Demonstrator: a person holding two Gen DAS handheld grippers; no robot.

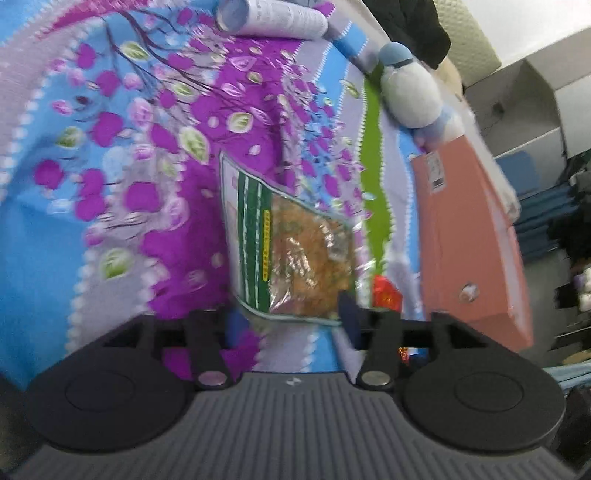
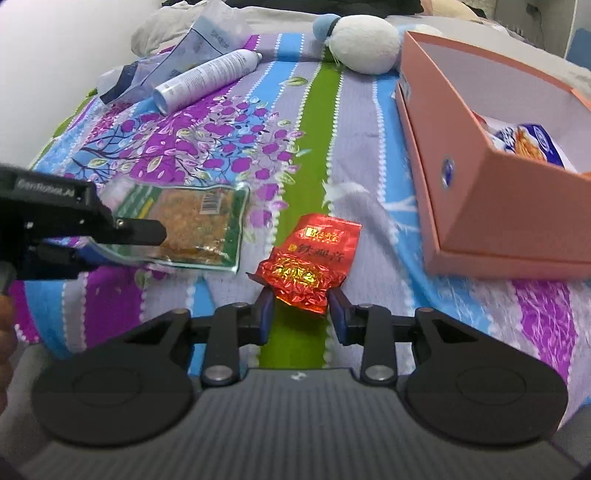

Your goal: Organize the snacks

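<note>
A clear snack bag with green stripes [image 1: 291, 251] [image 2: 199, 229] lies flat on the flowered bedspread [image 1: 110, 192]. My left gripper [image 1: 291, 319] [image 2: 129, 245] stands open, its blue-padded fingers [image 1: 349, 317] either side of the bag's near end without pressing on it. A red foil packet with gold lettering [image 2: 310, 258] [image 1: 386, 293] points away from my right gripper [image 2: 301, 308], which is shut on its crumpled near end. The pink box [image 2: 480, 206] [image 1: 472, 240] stands open to the right, with a blue-and-white snack bag [image 2: 532, 144] inside.
A white-and-blue plush toy [image 2: 364, 44] [image 1: 408, 92] rests at the far end of the box. A white spray can [image 2: 207, 79] [image 1: 273, 16] and a crumpled plastic pouch [image 2: 177, 62] lie at the back left. The bed's edge runs along the left, by a white wall.
</note>
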